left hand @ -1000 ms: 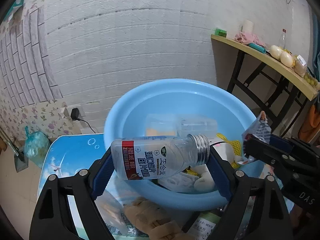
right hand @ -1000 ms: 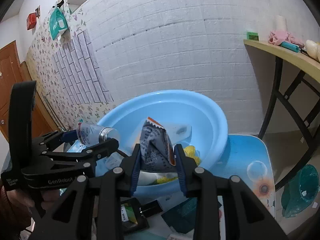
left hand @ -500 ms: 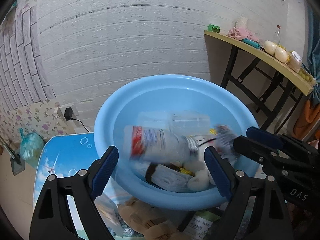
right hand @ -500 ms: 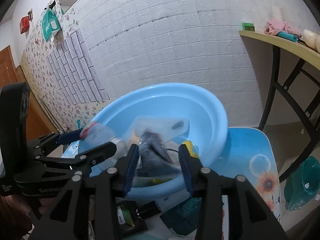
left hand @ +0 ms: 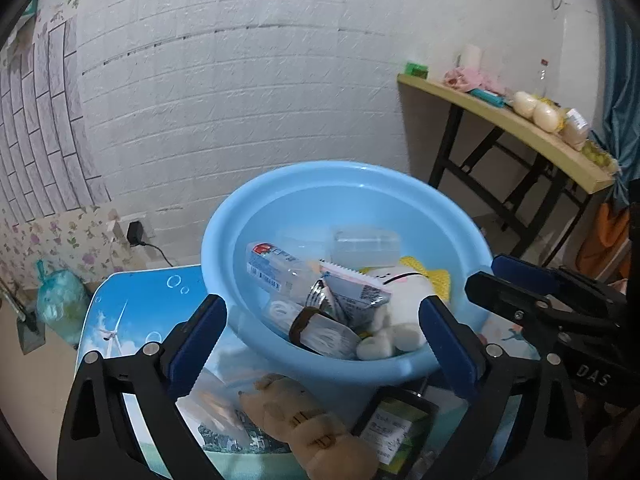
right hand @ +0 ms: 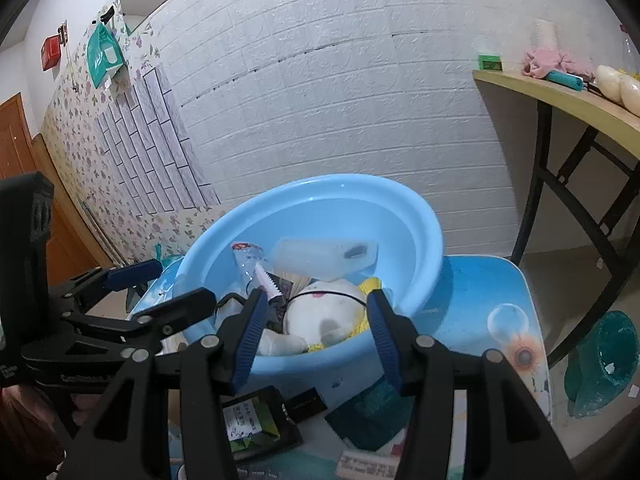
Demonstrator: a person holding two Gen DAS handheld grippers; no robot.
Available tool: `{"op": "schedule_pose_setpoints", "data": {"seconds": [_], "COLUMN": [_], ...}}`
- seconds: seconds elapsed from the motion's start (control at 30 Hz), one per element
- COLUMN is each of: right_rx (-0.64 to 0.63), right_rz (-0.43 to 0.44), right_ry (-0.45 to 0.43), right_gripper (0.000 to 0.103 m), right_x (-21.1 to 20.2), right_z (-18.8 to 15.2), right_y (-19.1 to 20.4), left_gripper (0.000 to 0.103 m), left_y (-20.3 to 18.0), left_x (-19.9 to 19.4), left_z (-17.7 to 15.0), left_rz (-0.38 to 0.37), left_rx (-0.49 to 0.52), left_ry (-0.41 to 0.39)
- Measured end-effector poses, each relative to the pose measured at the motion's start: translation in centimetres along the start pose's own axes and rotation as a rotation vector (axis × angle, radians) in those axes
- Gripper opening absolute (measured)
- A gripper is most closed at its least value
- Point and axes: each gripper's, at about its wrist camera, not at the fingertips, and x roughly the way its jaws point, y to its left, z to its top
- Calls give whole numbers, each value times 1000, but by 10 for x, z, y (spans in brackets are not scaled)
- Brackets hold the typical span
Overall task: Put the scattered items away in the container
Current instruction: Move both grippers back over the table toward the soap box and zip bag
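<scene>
We've got both tools spread and empty, jaws just opened, left tool (left hand: 322,322) and right tool (right hand: 314,330) over the round light-blue plastic basin (left hand: 460,216) at frame centre, where the clear plastic bottle (left hand: 276,270) and grey snack packet (left hand: 354,294) lie, so the risk is clipping its near rim reaching the tan plush toy (left hand: 308,420) on the worktop (left hand: 132,300) at lower frame.

basin (left hand: 224,236): was 1 | bottle (left hand: 276,268): was 1 | snack packet (left hand: 352,296): was 1 | white plush toy (left hand: 400,300): was 1 | brown plush toy (left hand: 304,420): was 1 | clear boxes (left hand: 364,246): were 2
</scene>
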Motion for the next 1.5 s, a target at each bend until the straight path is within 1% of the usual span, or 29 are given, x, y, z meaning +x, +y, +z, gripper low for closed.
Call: {"op": "schedule_pose_setpoints", "data": {"seconds": [0.17,0.3,0.53,0.73,0.8,0.87,1.1,1.23,1.33,1.37,1.43,1.47,1.5], "right_rx": [-7,-2,-7,7,22,32,42,43,55,63,70,68,67], "right_rz": [-4,-14,-44,-103,-98,-101,-133,-156,-172,-174,-183,-187,-190], "right_ry": [-3,-11,-4,38,73,100,140,148,150,149,149,146,144], "right_gripper": [51,51,51,51,51,51,51,51,52,54,81,84,85], "right_x": [-14,-27,-45,-49,-47,-46,-47,-48,-46,-45,-44,-43,-43], "right_z": [-5,-14,-28,-44,-52,-59,-79,-84,-84,-83,-83,-83,-82], "right_y": [4,5,10,10,8,7,4,1,-3,-4,-5,-6,-6], "left_gripper": [100,100,101,101,101,101,101,101,101,101,101,101,101], "left_y": [-2,0,13,34,41,49,69,75,79,80,82,84,86], "left_x": [-16,-27,-47,-59,-62,-64,-60,-55,-49,-47,-43,-41,-38], "left_z": [-4,-9,-30,-56,-65,-74,-97,-102,-100,-98,-95,-94,-93], "left_rz": [-1,-10,5,11,25,37,69,80,94,98,101,100,103], "left_rx": [17,2,-21,-48,-55,-65,-98,-99,-88,-85,-80,-76,-68], "left_ry": [-24,-37,-42,-33,-26,-14,35,42,51,50,49,51,54]}}
